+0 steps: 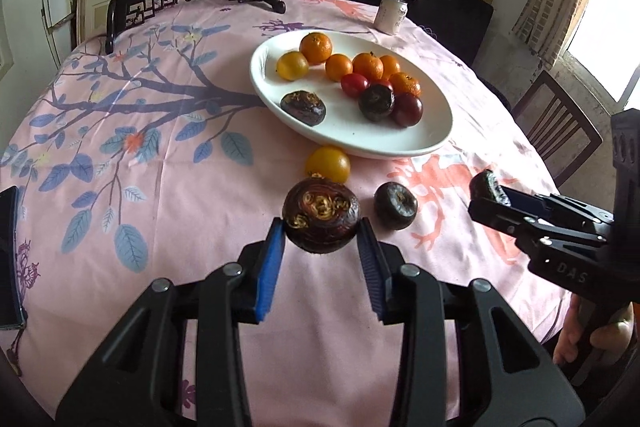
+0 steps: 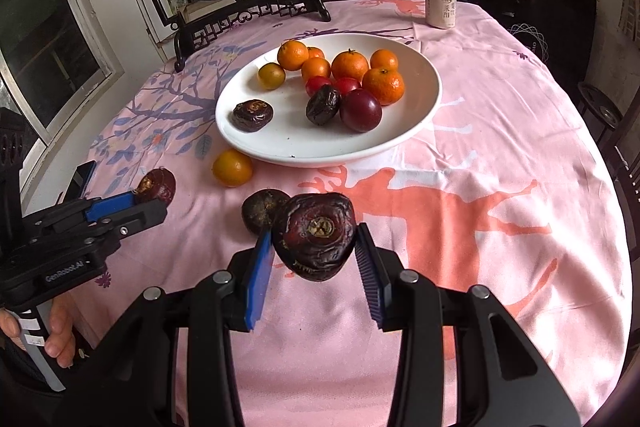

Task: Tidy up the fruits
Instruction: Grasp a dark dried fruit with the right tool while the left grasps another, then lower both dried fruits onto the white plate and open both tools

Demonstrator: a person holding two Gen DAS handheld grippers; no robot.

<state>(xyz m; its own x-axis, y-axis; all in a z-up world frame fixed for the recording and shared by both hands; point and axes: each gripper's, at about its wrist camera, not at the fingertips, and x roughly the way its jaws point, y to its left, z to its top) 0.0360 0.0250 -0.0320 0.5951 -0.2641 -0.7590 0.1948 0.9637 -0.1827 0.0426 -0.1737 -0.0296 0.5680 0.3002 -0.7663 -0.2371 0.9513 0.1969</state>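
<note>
Fruits are mostly gathered on the white plate point(image 1: 352, 143), but four are still off it. Left of the plate's near rim, the left gripper point(image 1: 322, 231) has its jaws closed on a dark wrinkled fruit with orange curls point(image 1: 322, 219), lifted above the counter point(image 1: 160, 187). Just before the rim lie a yellow-orange fruit point(image 1: 328, 163) and another dark fruit point(image 1: 396, 205) on the pink cloth. To the right, the right gripper point(image 2: 316, 243) has its jaws pinching a shrivelled dark-red fruit point(image 2: 316, 235). The step in hand looks like carrying both held fruits to the plate; next each needs moving forward over the rim and releasing onto a bare patch. Only the right wrist view shows the left grip from the side, with the person's hand point(image 2: 56, 331) on its handle.
</note>
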